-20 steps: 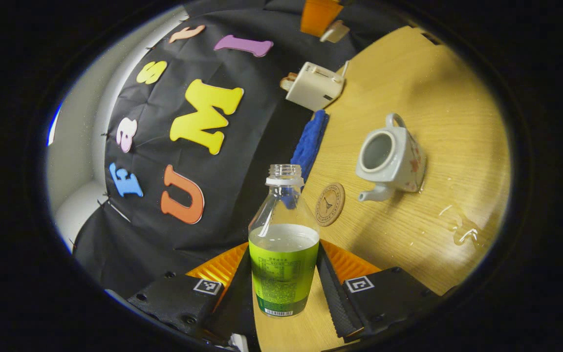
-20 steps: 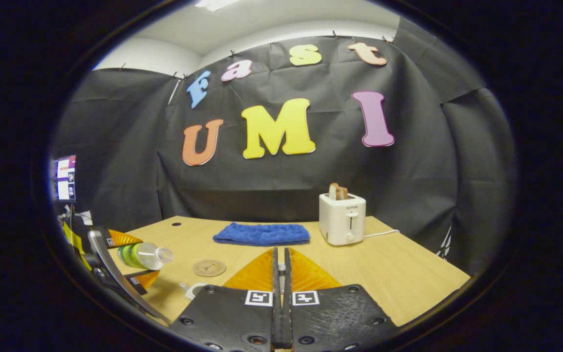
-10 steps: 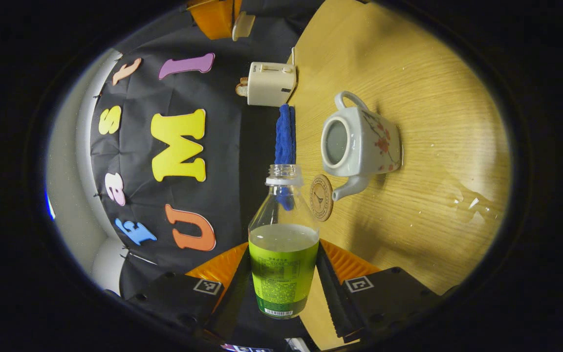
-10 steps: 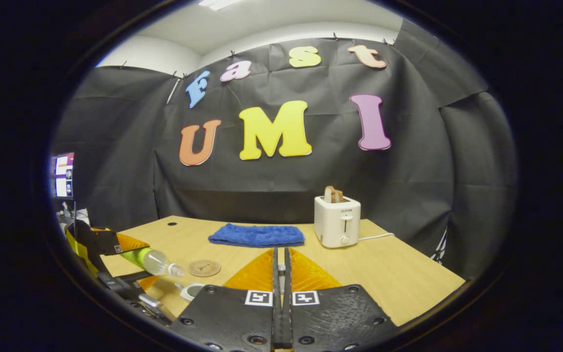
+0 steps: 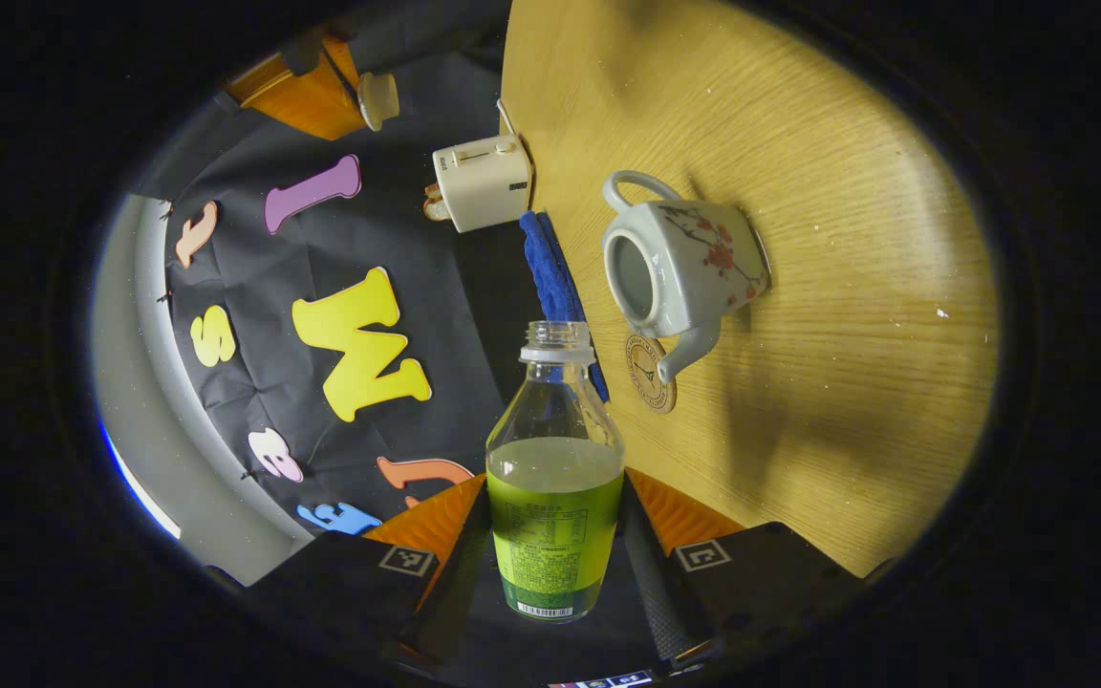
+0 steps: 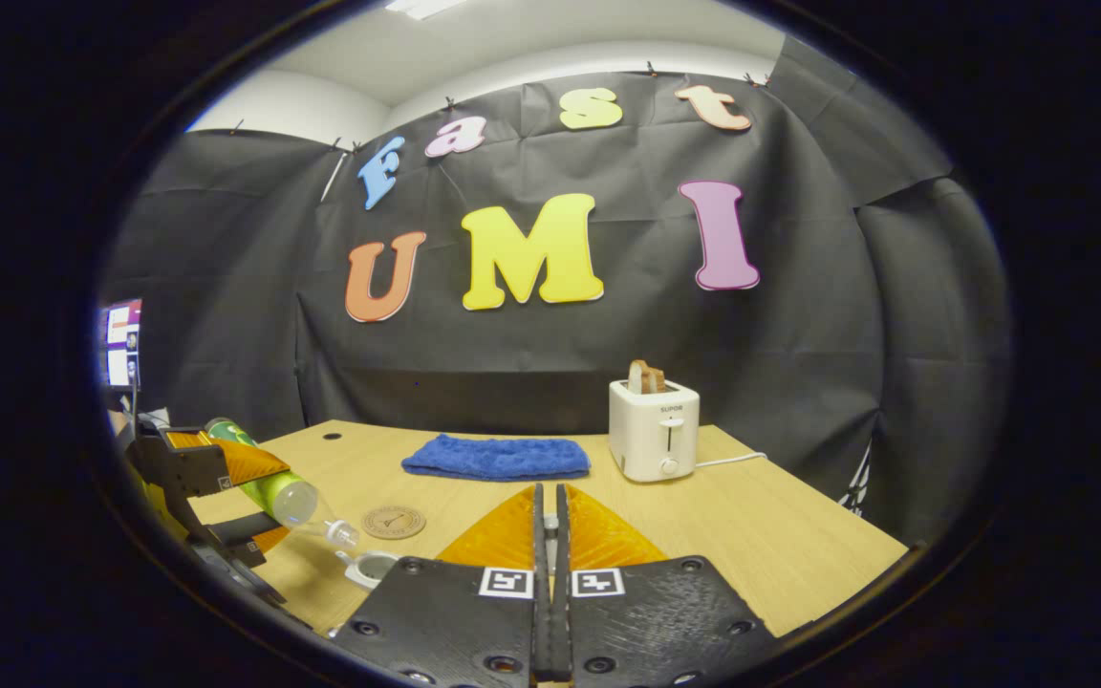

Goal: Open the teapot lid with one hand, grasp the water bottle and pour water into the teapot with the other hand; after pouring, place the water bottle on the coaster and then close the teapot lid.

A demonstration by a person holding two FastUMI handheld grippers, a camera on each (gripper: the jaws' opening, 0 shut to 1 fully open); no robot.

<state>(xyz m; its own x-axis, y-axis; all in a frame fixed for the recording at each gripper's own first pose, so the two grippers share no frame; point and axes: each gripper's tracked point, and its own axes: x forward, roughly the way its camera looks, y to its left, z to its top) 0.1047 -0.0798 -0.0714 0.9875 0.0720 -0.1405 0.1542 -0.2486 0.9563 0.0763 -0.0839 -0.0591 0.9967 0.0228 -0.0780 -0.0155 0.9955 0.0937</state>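
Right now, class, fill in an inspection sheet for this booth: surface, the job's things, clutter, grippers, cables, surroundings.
Surface: wooden table, a few pale specks near the teapot.
Job's things: teapot lid off, mouth open; water bottle uncapped, partly full, tipped with its neck down toward the teapot in the right gripper view; coaster bare, beside the spout; teapot lid at the right gripper's fingers.
Clutter: blue towel; white toaster with toast in it.
Grippers: left gripper shut on the water bottle; right gripper fingers together, a small object pinched between them.
Cables: toaster cord on the table.
Surroundings: black cloth wall; a screen at the left edge.
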